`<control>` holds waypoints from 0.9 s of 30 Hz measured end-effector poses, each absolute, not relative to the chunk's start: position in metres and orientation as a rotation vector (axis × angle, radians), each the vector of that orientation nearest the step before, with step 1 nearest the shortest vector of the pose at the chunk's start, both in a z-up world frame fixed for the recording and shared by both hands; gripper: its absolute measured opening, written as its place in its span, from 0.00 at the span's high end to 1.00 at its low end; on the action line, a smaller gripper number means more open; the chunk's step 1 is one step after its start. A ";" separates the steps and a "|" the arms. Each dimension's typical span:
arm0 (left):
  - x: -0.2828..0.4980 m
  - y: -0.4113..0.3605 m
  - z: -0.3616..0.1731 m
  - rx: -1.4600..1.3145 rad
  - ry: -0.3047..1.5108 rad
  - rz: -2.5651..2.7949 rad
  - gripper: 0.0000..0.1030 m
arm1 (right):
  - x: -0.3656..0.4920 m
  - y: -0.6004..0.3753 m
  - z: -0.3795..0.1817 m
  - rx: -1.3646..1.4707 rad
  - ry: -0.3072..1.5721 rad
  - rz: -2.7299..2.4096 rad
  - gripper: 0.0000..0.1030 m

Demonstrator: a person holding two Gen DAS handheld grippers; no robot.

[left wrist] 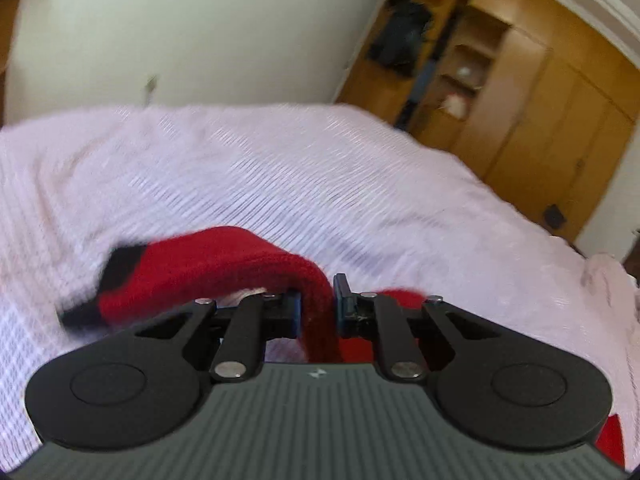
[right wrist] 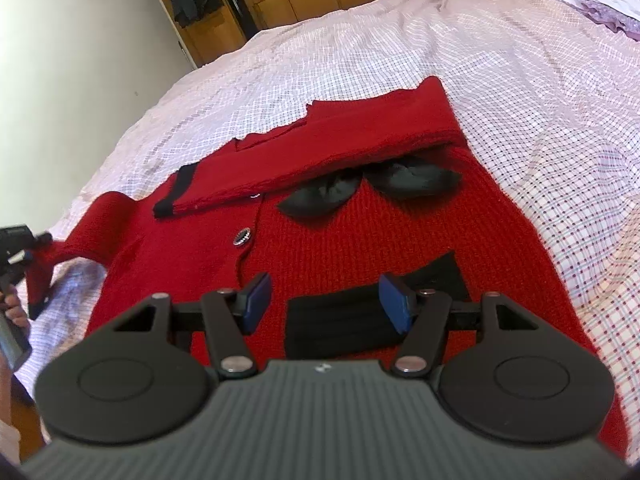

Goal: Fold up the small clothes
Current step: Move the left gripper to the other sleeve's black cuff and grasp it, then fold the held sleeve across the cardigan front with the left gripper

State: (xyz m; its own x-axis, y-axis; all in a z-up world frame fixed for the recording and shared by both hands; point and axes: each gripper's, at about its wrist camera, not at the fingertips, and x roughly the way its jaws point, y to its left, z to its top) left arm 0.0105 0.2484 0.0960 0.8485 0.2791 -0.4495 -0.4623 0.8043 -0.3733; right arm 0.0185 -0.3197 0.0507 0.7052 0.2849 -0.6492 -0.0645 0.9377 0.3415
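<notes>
A red knitted cardigan [right wrist: 340, 248] with a black bow [right wrist: 360, 188] and buttons lies flat on the bed. One sleeve [right wrist: 320, 144] is folded across its chest, black cuff to the left. My right gripper [right wrist: 326, 296] hovers open over the lower front, its pads either side of a black pocket band [right wrist: 340, 324] without gripping it. My left gripper [left wrist: 318, 300] is shut on the other red sleeve [left wrist: 224, 264], which arches up off the sheet, its black cuff [left wrist: 116, 272] hanging left. In the right wrist view the left gripper [right wrist: 24, 256] sits at the far left edge, holding that sleeve.
The bed is covered by a pale pink checked sheet [right wrist: 400, 52]. Purple and white bedding [right wrist: 600, 0] is heaped at the far right corner. A wooden wardrobe [left wrist: 520, 112] with dark clothes [left wrist: 400, 36] hanging stands behind the bed. A hand [right wrist: 14, 312] shows at the left edge.
</notes>
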 end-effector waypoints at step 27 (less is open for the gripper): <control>0.090 0.031 0.084 -0.172 0.600 -0.030 0.83 | 0.008 -0.346 0.056 0.359 0.714 0.189 0.39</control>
State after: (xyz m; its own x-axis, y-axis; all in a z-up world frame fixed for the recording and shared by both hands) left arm 0.0901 0.0312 0.0843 0.8252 -0.0777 -0.5595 -0.0223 0.9852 -0.1697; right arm 0.0080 -0.3461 0.0556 0.7421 0.2901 -0.6043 -0.0476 0.9220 0.3842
